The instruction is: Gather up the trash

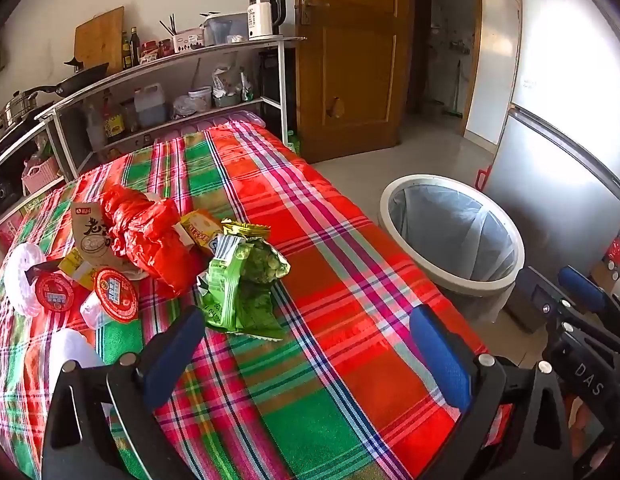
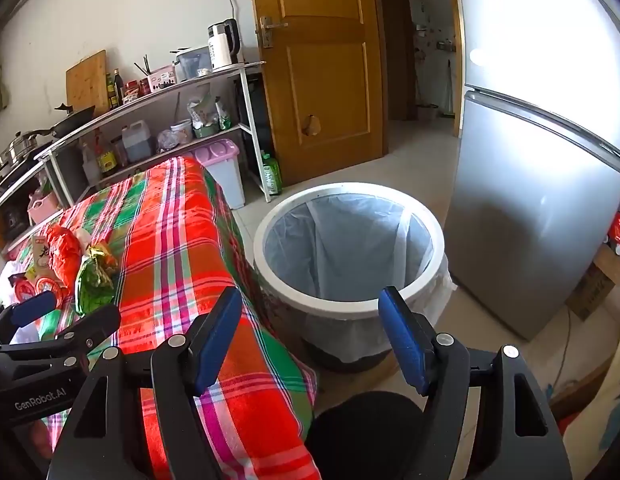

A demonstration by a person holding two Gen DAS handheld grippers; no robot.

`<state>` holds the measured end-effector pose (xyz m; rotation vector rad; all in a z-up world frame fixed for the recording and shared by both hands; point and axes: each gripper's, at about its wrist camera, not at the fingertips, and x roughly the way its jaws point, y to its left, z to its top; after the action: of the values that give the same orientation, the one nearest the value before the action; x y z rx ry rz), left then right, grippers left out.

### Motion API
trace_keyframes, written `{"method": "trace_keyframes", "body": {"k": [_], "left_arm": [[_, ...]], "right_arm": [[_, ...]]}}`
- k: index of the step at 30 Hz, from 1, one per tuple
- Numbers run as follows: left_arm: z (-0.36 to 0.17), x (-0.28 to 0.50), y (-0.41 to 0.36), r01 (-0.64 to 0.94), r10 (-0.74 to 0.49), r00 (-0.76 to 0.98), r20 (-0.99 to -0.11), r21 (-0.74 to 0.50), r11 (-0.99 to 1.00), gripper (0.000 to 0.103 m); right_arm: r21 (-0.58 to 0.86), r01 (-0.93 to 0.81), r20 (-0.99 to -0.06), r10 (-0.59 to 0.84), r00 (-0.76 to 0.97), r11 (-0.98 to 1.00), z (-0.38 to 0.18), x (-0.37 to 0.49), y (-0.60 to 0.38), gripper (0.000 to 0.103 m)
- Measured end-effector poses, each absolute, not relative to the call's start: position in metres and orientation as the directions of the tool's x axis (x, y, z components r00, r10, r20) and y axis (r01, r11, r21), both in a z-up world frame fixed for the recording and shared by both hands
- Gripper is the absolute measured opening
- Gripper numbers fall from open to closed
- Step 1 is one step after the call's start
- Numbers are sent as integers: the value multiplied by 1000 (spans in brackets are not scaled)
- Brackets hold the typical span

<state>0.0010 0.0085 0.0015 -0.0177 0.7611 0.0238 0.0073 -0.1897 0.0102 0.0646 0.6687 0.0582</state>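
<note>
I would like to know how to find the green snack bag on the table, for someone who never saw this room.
Start at the table with the plaid cloth, beside the white-rimmed trash bin. A pile of trash lies on the side away from the bin. The green snack bag is the piece nearest the bin, crumpled and torn open, next to a red plastic bag; it is the only green wrapper there.

We read "GenRobot.AI" in white on the black plastic left gripper (image 2: 34, 306) body, and "DAS" in grey letters on the black right gripper (image 1: 590, 304) frame.
</note>
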Motion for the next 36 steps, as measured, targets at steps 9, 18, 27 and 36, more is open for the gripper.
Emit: {"method": "trace_keyframes", "body": {"k": [9, 18, 27, 36], "left_arm": [[3, -2, 9, -29, 20, 730, -683, -2, 1000, 103], [5, -2, 8, -35, 26, 733, -680, 0, 999, 103], [5, -3, 9, -35, 26, 735, -678, 0, 999, 103], [5, -3, 12, -41, 27, 735, -677, -5, 999, 103]], "right_arm": [[77, -34, -619, 75, 782, 996, 9, 7, -189, 71], [78, -35, -620, 76, 781, 996, 9, 7, -188, 71], [77, -35, -620, 76, 781, 996, 9, 8, -188, 71], [76, -35, -619, 75, 782, 996, 9, 7, -188, 71]]}}
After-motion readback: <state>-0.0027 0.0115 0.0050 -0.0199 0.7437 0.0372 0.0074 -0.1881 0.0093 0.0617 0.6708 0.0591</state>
